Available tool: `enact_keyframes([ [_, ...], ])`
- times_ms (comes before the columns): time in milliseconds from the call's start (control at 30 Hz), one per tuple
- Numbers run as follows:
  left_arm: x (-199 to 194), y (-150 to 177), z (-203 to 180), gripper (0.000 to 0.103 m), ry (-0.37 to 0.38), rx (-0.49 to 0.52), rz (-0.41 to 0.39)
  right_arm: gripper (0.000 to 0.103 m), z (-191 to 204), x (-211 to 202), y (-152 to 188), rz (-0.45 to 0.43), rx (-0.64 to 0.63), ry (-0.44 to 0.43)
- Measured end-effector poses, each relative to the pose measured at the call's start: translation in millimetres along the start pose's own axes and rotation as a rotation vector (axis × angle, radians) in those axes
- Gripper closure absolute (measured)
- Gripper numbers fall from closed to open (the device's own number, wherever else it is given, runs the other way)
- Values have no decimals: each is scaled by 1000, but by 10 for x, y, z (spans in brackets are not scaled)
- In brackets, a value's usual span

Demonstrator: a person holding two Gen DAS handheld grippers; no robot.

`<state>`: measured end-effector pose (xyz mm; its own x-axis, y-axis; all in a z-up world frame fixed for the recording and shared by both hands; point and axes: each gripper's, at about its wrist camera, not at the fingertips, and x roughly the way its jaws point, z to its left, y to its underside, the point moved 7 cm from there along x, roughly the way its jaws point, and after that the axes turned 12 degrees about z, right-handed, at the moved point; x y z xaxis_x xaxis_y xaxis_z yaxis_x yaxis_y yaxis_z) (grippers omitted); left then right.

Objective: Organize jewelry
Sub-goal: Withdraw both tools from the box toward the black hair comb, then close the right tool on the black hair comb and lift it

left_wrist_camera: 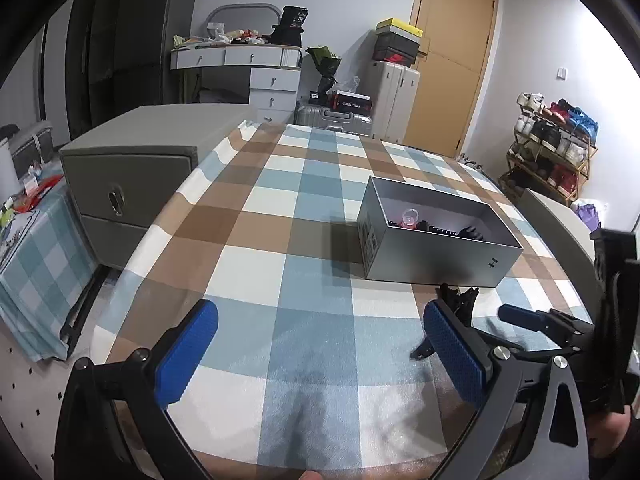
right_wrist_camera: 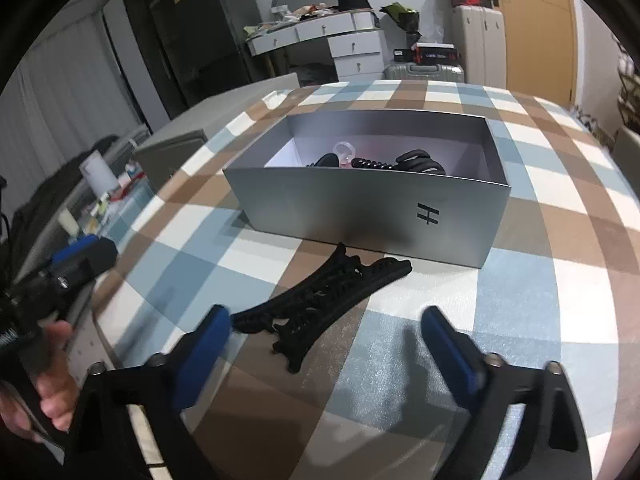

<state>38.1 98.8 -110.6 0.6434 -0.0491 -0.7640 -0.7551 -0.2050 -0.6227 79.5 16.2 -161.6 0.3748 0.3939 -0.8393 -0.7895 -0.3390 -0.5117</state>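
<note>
A grey open box [right_wrist_camera: 360, 204] stands on the checked tablecloth and holds a pink ring-shaped piece [right_wrist_camera: 346, 151], a black coiled hair tie [right_wrist_camera: 372, 164] and a black claw clip [right_wrist_camera: 420, 162]. The box also shows in the left wrist view [left_wrist_camera: 436, 256]. A large black hair claw [right_wrist_camera: 320, 300] lies on the cloth in front of the box. My right gripper [right_wrist_camera: 326, 334] is open, its fingers low on either side of the claw's near end. My left gripper [left_wrist_camera: 320, 340] is open and empty over bare cloth, left of the claw [left_wrist_camera: 460, 300] and the right gripper [left_wrist_camera: 560, 332].
The table [left_wrist_camera: 260, 208] has a rounded left edge. A grey drawer cabinet [left_wrist_camera: 132, 176] stands beside it on the left. A white dresser [left_wrist_camera: 256, 68], suitcases [left_wrist_camera: 392, 96] and a shoe rack [left_wrist_camera: 552, 148] stand further back.
</note>
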Motion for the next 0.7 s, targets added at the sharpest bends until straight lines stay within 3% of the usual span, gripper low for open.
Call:
enact_keyframes([
  [100,-8,27,-14,3,16,8,6,32,15,58,19,23,-12,23],
  [167,-27,46,-33,3,22,18,2,36,30,81,18,28,-20,46],
  [233,-45,54,-38,3,26,20,-1,48,72,100,12,31,-38,64],
  [267,-55,59,-47,3,32,21,1,61,101,100,9,28,-51,67],
  [300,-60,61,-52,3,37,22,3,66,129,105,9,32,-64,68],
  [433,-77,77,-94,3,42,37,7,71,165,92,25,42,-90,96],
  [700,-120,60,-226,3,41,68,1,77,91,3,97,49,-62,51],
])
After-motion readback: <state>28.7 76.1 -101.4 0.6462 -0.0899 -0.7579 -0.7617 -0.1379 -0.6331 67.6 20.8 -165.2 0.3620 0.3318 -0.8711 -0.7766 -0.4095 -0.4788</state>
